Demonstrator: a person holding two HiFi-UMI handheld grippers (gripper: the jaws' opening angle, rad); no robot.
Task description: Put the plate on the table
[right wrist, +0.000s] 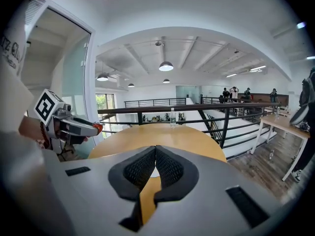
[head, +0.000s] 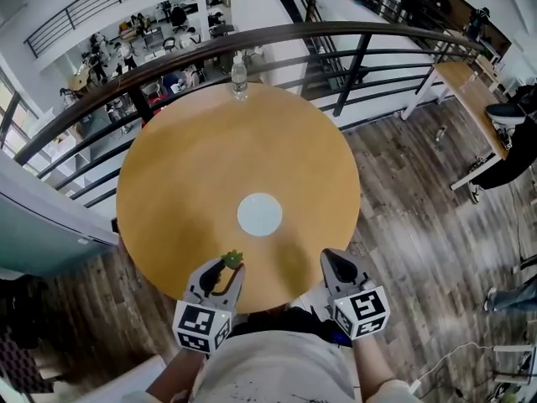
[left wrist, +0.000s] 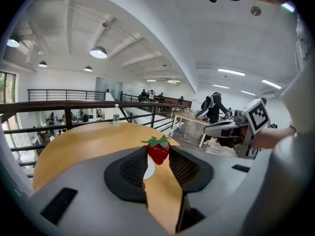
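A small white plate (head: 259,214) lies flat near the middle of the round wooden table (head: 168,175). At the table's near edge my left gripper (head: 225,269) is shut on a red strawberry (left wrist: 159,150) with a green top, gripped between its fingertips. Part of the plate (left wrist: 148,171) shows just beyond the left jaw. My right gripper (head: 336,264) hovers over the near right edge of the table, about level with the left. Its jaws meet at the tips (right wrist: 155,151) with nothing between them. A sliver of the plate (right wrist: 155,173) shows past them.
A clear water bottle (head: 239,78) stands at the table's far edge, by the dark curved railing (head: 352,32). Beyond the railing is a drop to a lower floor. A wooden desk (head: 470,91) and a seated person are on the floor at the right.
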